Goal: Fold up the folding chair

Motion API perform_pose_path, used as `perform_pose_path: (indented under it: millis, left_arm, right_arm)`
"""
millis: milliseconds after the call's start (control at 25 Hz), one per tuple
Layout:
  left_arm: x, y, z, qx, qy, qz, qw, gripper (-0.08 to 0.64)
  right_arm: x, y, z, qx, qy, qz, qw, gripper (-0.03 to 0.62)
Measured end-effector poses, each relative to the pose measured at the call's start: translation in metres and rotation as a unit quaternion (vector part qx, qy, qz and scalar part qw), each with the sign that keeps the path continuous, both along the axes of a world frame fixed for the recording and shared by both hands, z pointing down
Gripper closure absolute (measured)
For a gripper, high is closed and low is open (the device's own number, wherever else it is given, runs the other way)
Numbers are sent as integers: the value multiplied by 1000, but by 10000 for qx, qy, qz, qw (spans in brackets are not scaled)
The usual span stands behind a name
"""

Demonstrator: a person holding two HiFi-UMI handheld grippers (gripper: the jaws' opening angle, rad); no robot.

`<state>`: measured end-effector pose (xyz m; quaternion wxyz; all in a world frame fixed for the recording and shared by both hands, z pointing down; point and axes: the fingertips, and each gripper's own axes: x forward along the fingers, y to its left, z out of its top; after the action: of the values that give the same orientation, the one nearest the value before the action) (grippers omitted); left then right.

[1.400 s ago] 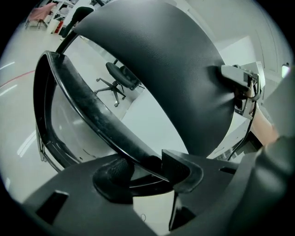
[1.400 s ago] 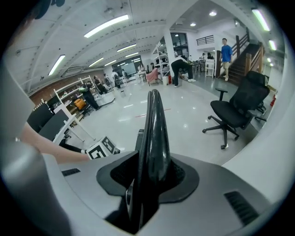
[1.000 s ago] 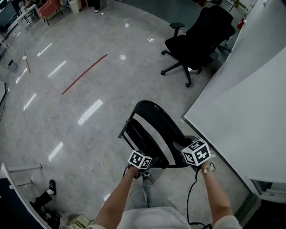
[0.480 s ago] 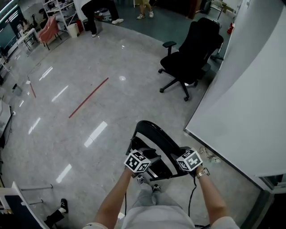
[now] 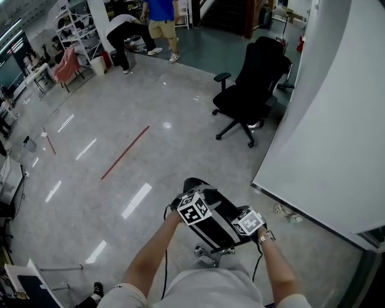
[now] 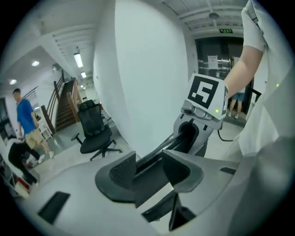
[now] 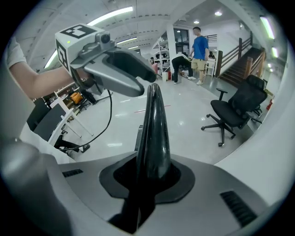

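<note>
Fingers of the left gripper are pinched on a black frame bar of the folding chair. The bar runs straight between the pads, and we read that as a firm hold, not a loose cradle. Fingers of the right gripper are clamped on the glossy black top edge of the chair back, which rises straight up out of the jaws in the right gripper view. The chair sits directly in front of us, low in the head view, between both grippers. It is tilted and looks narrow, with seat and back close to each other. We can't tell whether its feet touch the floor; they're hidden under the chair and our arms.

Step in hand, our call: closing the chair, seat brought toward the back. It looks close to done but not flat yet, as far as we can see. The next move should need both grips held. The left side pushes the seat part in against the back until the frame collapses, and the right side braces the back upright. One risk we'd flag is the glossy edge slipping in the right jaws.

Around: white wall panel near on the right, black office chair well apart ahead, red strip on the floor to the left, two people far at the back.
</note>
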<state>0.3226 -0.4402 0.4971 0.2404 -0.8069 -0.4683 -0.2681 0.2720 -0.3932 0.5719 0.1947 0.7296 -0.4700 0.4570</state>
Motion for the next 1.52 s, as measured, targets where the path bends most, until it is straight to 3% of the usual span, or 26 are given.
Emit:
perform_pose_path:
  millis: [80, 240, 360, 480, 720, 880, 960, 1120, 1200, 1320, 1520]
  left_arm:
    - [7, 3, -3, 594, 249, 424, 9970, 374]
    - [3, 6, 6, 1656, 412, 1441, 9747, 382]
    - [-3, 4, 15, 2337, 212, 2163, 9477, 383]
    - [-10, 6, 22, 2742, -155, 2670, 9237, 382]
    - [-10, 10, 35, 3120, -695, 3159, 8933, 333]
    - [-3, 1, 54, 3455, -1086, 3407, 8676, 311]
    - [-5, -7, 64, 3519, -1311, 3452, 8601, 311]
    - [-9, -21, 84, 3528, -1406, 3728, 8466, 315]
    - [-10, -33, 96, 3624, -1365, 4001, 8306, 352]
    - [-12, -44, 106, 3702, -1413, 4409, 8054, 467]
    - [-15, -43, 102, 3520, -1728, 4597, 7968, 483]
  right_arm:
    - [-3, -2, -2, 5, -15, -16, 10000, 514]
    - [-9, -4, -1, 18, -71, -45, 10000, 517]
    - [-5, -1, -3, 61, -75, -57, 9999, 518]
    - [-1, 2, -3, 58, -97, -34, 9999, 518]
    - [-6, -3, -5, 157, -231, -64, 9996, 525]
    - [-2, -5, -4, 255, -182, -183, 9993, 528]
    - [1, -8, -5, 328, -146, -199, 9992, 528]
    - [-3, -11, 3, 244, -216, -123, 9994, 528]
    - [-2, -18, 4, 237, -237, -137, 9993, 528]
    - [1, -23, 2, 268, -258, -147, 9992, 528]
    - [0, -19, 0, 438, -488, 31, 9978, 526]
